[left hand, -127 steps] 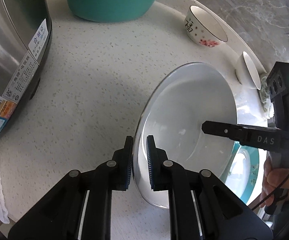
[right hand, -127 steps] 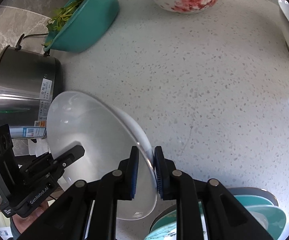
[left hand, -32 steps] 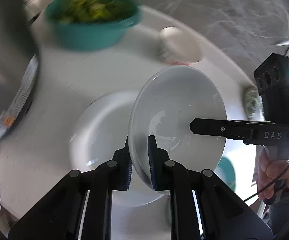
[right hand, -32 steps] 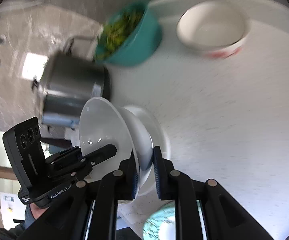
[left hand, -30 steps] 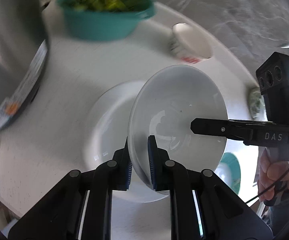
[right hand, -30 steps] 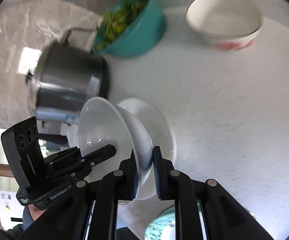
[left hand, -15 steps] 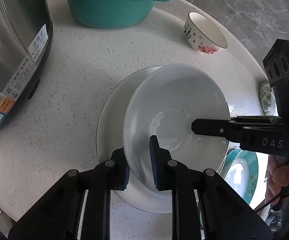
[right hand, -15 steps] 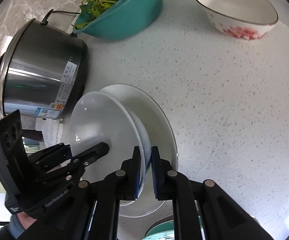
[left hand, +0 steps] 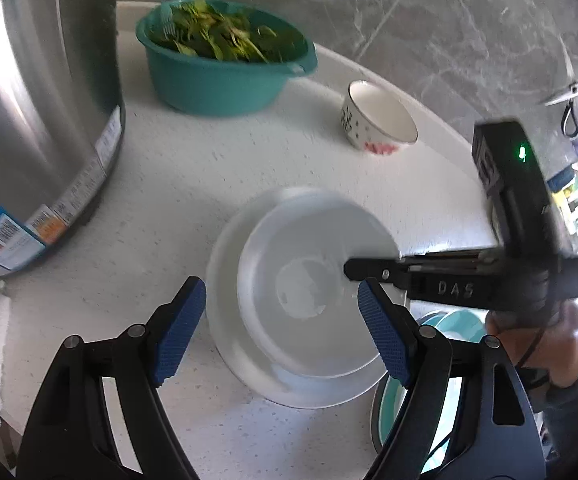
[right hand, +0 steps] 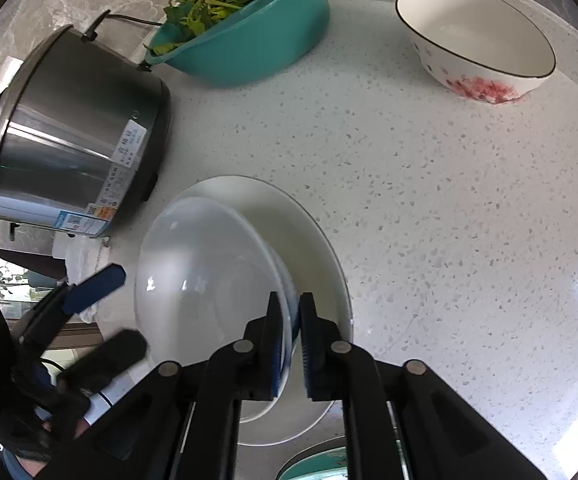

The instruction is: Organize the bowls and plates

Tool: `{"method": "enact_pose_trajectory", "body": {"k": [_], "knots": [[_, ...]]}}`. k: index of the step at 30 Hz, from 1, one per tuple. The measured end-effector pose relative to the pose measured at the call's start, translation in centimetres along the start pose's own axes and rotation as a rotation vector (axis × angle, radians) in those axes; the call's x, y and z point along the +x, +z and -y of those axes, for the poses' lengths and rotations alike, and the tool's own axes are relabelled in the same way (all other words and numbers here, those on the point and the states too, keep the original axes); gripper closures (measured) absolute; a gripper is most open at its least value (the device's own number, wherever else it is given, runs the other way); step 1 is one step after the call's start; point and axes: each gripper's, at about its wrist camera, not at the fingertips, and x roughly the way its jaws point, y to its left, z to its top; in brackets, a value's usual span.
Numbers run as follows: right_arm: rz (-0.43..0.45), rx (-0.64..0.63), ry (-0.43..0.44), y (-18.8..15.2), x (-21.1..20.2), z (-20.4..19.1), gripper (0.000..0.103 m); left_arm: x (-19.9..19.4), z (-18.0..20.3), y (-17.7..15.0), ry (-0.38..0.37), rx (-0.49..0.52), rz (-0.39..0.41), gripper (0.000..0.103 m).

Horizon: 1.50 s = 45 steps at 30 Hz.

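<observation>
White bowl (right hand: 209,280) sits in a white plate (right hand: 321,256); at eleven o'clock, a teal basin (right hand: 249,36) holds greens. Right gripper (right hand: 291,344) pinches the bowl's rim; left gripper (left hand: 281,328) gapes wide, empty.

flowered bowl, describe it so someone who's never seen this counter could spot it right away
Start at the steel pot, then pass the teal basin of greens. The flowered bowl stands alone beyond it, near the counter's edge. It alone has a dark rim and pink flowers.
</observation>
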Motion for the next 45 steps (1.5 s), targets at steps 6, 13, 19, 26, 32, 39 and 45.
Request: {"method": "enact_pose_trajectory", "body": {"k": [6,13,19,26,32,39,45], "knots": [[0.017,0.004,0.036,-0.5,-0.7,0.0,0.079,-2.1,2.1,3.2,-0.042,0.030,0.047,0.025],[0.064,0.023,0.104,-0.7,-2.4,1.1,0.066,-1.1,4.1,6.8,-0.055,0.051,0.048,0.024],[0.071,0.030,0.148,-1.0,-2.8,1.7,0.066,-0.2,5.2,8.1,-0.079,0.049,0.020,0.024],[0.271,0.121,0.152,0.0,-10.1,6.9,0.065,1.2,8.4,10.9,-0.115,0.125,0.004,0.024],[0.406,0.270,0.116,3.2,-15.2,15.4,0.063,6.7,11.1,15.0,-0.081,0.184,-0.045,0.024],[0.361,0.339,0.155,6.9,-12.5,19.3,0.063,13.5,12.1,18.1,0.002,0.200,-0.122,0.026],[0.285,0.309,0.149,9.2,-9.7,19.0,0.063,17.0,12.6,19.2,0.011,0.203,-0.149,0.038]]}}
